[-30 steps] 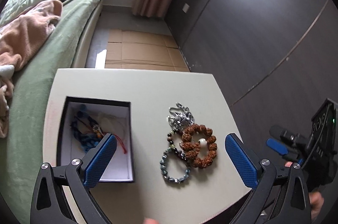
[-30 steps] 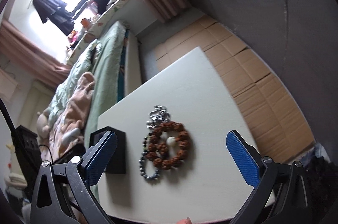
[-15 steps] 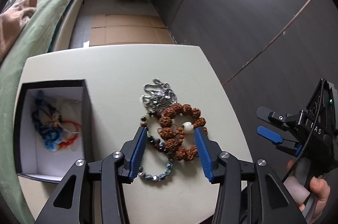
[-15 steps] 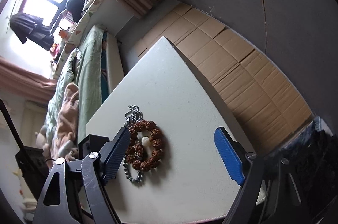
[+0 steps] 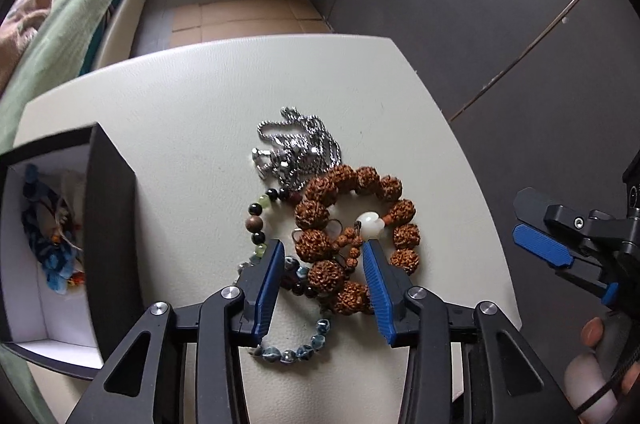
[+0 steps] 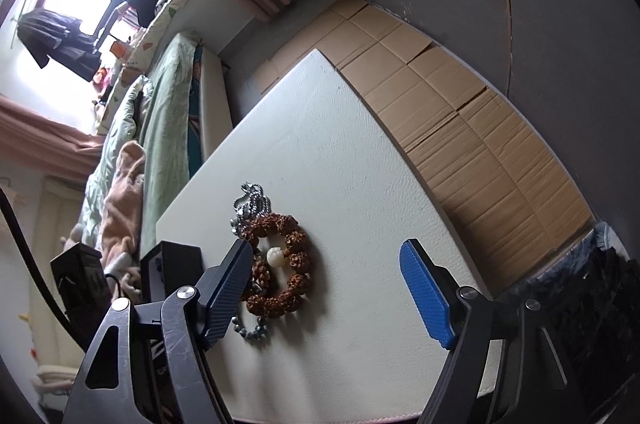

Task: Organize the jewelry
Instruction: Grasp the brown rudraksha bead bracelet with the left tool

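Brown seed-bead bracelet (image 5: 352,232) flat on worktop (image 5: 180,120), overlapping silver chain (image 5: 300,148) behind, mixed-bead strand (image 5: 260,220) and blue-grey bead bracelet (image 5: 296,344) beside. Left gripper (image 5: 322,284) jaws closing, near arc of brown bracelet between them, pads not yet pressing. Advice: pinch only brown beads, lift slowly so neighbours drop off, carry to black box (image 5: 108,224) at left. Right gripper (image 6: 324,292) jaws closing, holding nothing, above worktop.
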Motion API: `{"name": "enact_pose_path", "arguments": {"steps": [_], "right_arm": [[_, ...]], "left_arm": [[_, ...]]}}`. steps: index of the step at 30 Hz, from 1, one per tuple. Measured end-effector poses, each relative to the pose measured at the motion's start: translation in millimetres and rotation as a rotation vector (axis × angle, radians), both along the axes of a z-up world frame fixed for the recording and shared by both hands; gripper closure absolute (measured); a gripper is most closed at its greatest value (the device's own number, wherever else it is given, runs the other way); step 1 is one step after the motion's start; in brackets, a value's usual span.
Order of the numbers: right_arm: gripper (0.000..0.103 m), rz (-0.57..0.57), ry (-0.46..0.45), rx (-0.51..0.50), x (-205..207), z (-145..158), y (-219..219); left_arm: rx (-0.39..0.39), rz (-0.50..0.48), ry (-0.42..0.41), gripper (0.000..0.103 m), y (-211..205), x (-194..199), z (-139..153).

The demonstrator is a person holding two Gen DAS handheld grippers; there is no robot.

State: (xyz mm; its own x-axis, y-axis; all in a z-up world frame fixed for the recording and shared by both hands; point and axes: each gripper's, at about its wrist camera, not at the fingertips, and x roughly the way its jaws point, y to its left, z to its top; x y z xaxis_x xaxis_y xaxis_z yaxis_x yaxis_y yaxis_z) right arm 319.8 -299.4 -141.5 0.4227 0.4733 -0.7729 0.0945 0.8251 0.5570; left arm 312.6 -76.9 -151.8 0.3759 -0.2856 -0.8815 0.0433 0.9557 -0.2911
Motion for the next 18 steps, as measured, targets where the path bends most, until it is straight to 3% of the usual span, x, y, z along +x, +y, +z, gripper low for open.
{"name": "enact_pose_path", "arguments": {"steps": [8, 9, 10, 18], "right_arm": [[0.025, 0.018, -0.031, -0.008, -2.6, 9.3, 9.3], [0.025, 0.018, -0.030, -0.008, -2.0, 9.0, 9.8], [0.025, 0.019, -0.024, -0.007, -1.1, 7.8, 9.9], [0.025, 0.019, -0.007, -0.007, 1.5, 2.5, 10.8]], "left_arm": [[0.042, 0.000, -0.023, 0.062, -4.1, 2.2, -4.2], [0.051, -0.004, -0.028, 0.070, -5.1, 1.6, -4.1], [0.045, -0.016, -0.026, 0.079, -5.8, 1.8, -4.8], [-0.049, -0.005, -0.051, 0.083, 6.7, -2.4, 6.5]]}}
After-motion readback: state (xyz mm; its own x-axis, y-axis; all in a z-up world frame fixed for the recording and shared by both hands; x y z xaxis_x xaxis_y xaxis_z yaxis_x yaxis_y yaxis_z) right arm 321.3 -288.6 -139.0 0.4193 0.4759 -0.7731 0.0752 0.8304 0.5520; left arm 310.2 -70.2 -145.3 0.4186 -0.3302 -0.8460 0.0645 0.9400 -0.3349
